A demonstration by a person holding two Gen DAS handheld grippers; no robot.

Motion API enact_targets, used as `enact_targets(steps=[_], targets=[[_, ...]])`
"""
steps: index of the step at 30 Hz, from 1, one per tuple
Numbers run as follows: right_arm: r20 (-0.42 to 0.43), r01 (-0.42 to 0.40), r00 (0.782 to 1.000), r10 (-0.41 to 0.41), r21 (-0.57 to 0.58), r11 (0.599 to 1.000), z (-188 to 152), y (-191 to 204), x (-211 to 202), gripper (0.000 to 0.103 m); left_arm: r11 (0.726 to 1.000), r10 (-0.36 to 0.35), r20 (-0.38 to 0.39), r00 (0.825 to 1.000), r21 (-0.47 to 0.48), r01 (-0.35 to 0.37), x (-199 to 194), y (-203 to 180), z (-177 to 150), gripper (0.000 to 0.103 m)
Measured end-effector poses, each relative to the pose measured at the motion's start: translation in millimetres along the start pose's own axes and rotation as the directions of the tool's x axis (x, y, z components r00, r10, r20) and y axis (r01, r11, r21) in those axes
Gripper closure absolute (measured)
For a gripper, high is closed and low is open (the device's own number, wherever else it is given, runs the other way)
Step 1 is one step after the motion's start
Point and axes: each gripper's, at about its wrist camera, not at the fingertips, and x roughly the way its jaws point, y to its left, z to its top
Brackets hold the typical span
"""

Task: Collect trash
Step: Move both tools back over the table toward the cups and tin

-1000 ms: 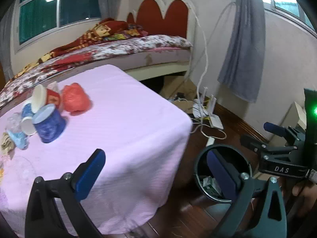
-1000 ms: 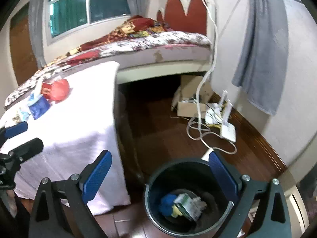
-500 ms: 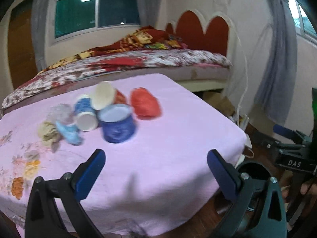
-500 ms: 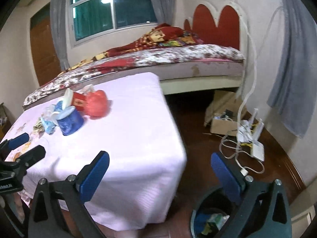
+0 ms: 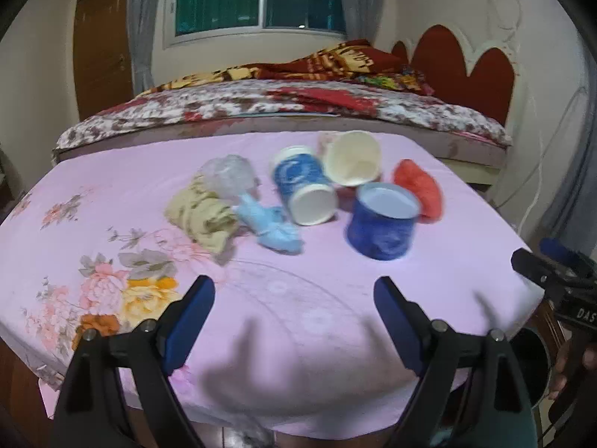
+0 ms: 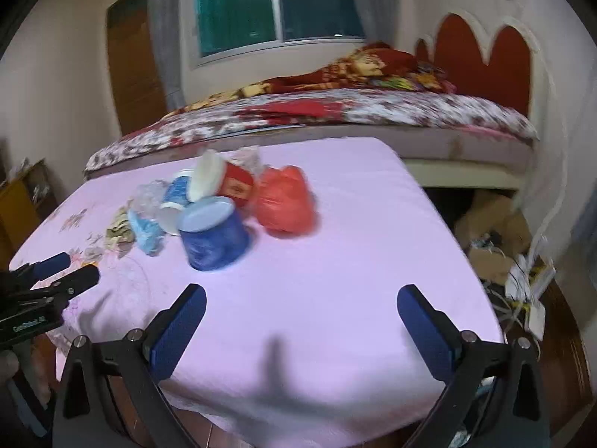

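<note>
A heap of trash lies on the pink tablecloth (image 5: 112,194): a dark blue paper tub (image 5: 382,221) upright, a blue cup (image 5: 304,190) on its side, a cream cup (image 5: 352,164), a red plastic bag (image 5: 418,188), a light blue wad (image 5: 270,227), a beige cloth (image 5: 203,216) and crumpled clear plastic (image 5: 227,177). My left gripper (image 5: 294,298) hovers over the near cloth, short of the heap; its jaws are closing with nothing between them. In the right wrist view the tub (image 6: 212,237) and red bag (image 6: 283,203) lie ahead of my right gripper (image 6: 302,306), which is open and empty.
A bed (image 5: 298,112) with a patterned blanket runs behind the table. A black bin (image 5: 530,358) stands on the floor at the table's right corner. Cardboard boxes (image 6: 488,224) and tangled cables (image 6: 522,287) lie on the floor to the right.
Both grippers have swung left from the bin and floor to face the table and its trash heap. The left jaws have narrowed.
</note>
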Motion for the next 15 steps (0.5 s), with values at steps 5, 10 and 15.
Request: enact_targets(steps=[5,10,15], targets=[[-0.011,-0.068,0.998,0.067,-0.068,0.995,17.8,39.9,28.4,0.000,1.000,-0.006,-0.025,1.000,-0.026,0.005,18.0,20.2,8.5,0.031],[-0.063,-0.120,0.991,0.114,-0.110,0.987,22.4,65.6,66.3,0.009,1.000,-0.007,-0.034,0.999,-0.020,0.006,32.2,27.3,16.1,0.039],[-0.103,-0.142,0.986,0.131,-0.104,0.984,30.2,74.3,95.9,0.010,0.999,-0.017,-0.050,0.999,-0.033,0.016,48.5,33.4,19.1,0.039]])
